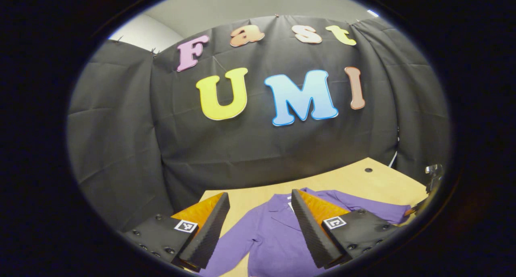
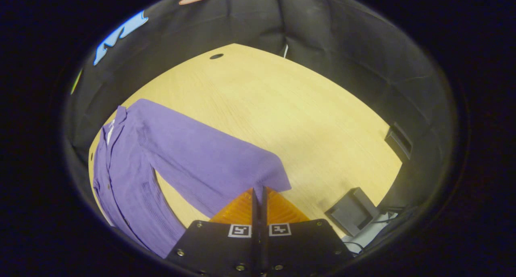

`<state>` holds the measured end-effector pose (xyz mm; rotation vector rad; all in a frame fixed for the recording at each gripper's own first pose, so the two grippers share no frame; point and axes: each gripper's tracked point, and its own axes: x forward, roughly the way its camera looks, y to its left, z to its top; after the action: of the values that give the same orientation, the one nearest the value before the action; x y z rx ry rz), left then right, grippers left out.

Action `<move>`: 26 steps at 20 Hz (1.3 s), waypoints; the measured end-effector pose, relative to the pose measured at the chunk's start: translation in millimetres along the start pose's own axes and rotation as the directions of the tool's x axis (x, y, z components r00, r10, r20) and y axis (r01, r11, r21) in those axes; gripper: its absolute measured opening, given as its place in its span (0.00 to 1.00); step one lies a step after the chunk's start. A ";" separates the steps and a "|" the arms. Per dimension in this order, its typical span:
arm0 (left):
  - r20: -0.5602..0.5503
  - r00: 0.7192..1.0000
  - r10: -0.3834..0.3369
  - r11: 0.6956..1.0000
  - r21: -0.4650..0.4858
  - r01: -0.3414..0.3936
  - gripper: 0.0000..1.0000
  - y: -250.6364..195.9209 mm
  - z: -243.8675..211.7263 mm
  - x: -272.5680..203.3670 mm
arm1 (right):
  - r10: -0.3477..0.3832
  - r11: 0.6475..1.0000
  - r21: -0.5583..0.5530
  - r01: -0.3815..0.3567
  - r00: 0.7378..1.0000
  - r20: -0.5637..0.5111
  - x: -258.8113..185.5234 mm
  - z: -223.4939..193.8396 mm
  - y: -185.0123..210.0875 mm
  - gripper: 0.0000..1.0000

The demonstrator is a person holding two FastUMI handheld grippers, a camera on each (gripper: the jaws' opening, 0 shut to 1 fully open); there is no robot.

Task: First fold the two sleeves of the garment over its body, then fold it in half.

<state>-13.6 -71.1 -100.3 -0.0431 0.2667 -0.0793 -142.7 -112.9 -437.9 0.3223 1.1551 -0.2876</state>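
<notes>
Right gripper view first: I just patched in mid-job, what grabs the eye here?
The purple shirt lies on the wooden table, one sleeve stretching out to the right gripper, whose jaws are pressed together at the cuff. In the left gripper view, the left gripper hangs with jaws wide apart above the shirt's collar end.

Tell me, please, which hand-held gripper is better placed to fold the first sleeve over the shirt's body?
Right. The right hand-held gripper is shut on the cuff end of the purple shirt's sleeve, so it can probably carry it across. The left hand-held gripper hangs open above the shirt's body, gripping nothing.
</notes>
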 end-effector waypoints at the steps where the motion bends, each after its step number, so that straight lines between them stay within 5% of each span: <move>1: 0.000 1.000 0.004 1.000 -0.001 -0.004 1.00 2.6 -1.1 -1.2 | 0.008 1.000 0.007 -0.008 1.000 -0.007 -0.4 -0.1 0.1 0.01; 8: -0.002 1.000 0.012 1.000 -0.024 -0.012 1.00 6.7 -4.3 -6.9 | 0.101 0.991 0.072 -0.110 0.988 0.120 -31.1 59.3 26.9 0.01; 14: -0.012 1.000 0.020 0.998 -0.065 -0.021 1.00 15.3 -13.2 -11.6 | 0.296 0.955 -0.097 -0.282 0.930 0.217 -61.5 131.5 144.5 0.01; 19: -0.029 0.996 0.083 0.994 -0.073 -0.085 1.00 50.8 -24.6 -25.5 | 0.497 0.856 -0.255 -0.449 0.850 0.174 -77.5 140.7 295.0 0.01; 26: -0.098 0.963 0.250 0.961 -0.094 -0.259 1.00 134.4 -57.8 -62.0 | 0.664 0.687 -0.392 -0.612 0.747 -0.003 -103.6 69.4 480.2 0.01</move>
<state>-78.9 66.1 -146.9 -0.1111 0.3593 0.1897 61.0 306.4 -268.4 0.3460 0.8640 0.5284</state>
